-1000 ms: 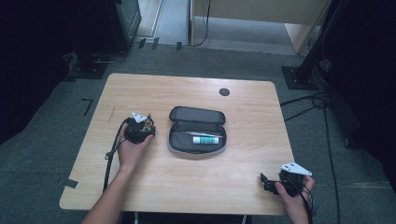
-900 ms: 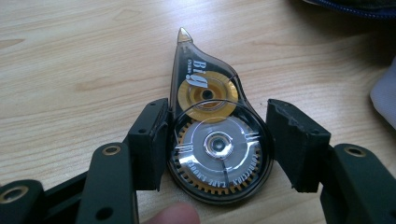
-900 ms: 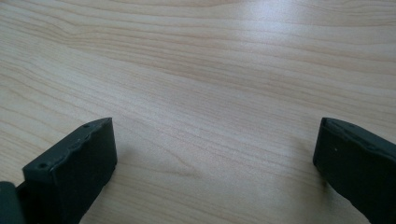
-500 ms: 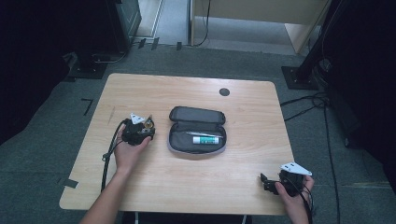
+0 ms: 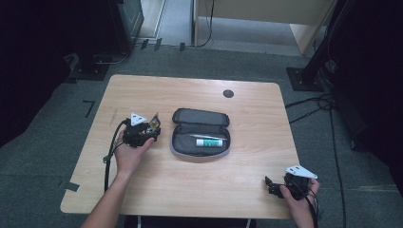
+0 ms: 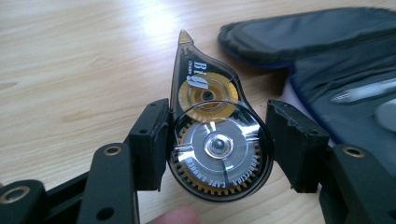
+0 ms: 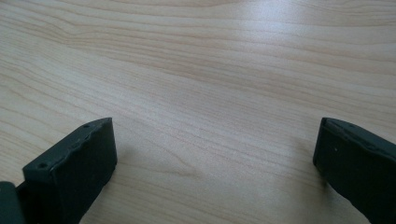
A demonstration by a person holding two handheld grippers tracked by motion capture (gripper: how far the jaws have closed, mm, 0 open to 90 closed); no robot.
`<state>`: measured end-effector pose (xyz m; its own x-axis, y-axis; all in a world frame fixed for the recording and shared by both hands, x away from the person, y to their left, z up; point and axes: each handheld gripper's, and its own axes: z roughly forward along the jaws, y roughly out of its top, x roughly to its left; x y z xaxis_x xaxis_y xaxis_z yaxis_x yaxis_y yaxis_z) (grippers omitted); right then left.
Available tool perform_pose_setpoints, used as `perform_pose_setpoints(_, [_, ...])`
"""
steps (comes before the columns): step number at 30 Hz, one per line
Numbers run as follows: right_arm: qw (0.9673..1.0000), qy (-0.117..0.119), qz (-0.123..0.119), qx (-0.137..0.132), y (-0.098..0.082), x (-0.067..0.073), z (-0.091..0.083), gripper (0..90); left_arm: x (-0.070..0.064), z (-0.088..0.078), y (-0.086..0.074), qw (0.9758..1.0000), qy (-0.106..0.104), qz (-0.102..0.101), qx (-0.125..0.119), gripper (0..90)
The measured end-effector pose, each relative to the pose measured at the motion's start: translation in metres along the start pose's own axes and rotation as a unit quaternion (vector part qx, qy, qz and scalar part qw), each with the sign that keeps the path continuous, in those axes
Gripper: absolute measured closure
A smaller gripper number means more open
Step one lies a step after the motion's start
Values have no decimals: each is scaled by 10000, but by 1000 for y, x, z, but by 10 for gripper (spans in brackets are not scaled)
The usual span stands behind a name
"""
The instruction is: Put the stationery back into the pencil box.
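Smoky-plastic correction tape dispenser [image 6: 212, 140] clamped between left gripper [image 6: 217, 144] pads, tip outward.

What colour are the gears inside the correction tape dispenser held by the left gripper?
Golden yellow, inside the correction tape dispenser with its smoky clear shell; the left gripper view shows it best.

1. The high view is dim: the table [image 5: 190, 95] is evenly lit and its surroundings fall into deep shadow.
2. The left gripper view is sharp, with overhead glare on the correction tape [image 6: 212, 140].
3. The right gripper view shows soft sheen on the wood, with the near jaws blurred.
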<state>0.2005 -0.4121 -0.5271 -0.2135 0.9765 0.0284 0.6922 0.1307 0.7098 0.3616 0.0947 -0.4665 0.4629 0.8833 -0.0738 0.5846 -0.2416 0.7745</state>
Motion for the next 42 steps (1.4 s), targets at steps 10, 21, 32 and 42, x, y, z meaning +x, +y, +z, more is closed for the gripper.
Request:
perform_pose_setpoints(10, [10000,-1,-1,-1,0,0,0,0,-27,-4,12,9994,-287,179,-121,428])
perform_pose_setpoints(21, [10000,3,-1,2,0,0,0,0,-57,4,19,9975,-588,367,-104,428])
perform_pose_setpoints(32, [10000,4,0,-6,0,0,0,0,-76,15,19,9952,-877,443,3,428])
perform_pose_setpoints(42, [10000,4,-6,-6,0,0,0,0,-84,25,11,9941,-907,565,159,427])
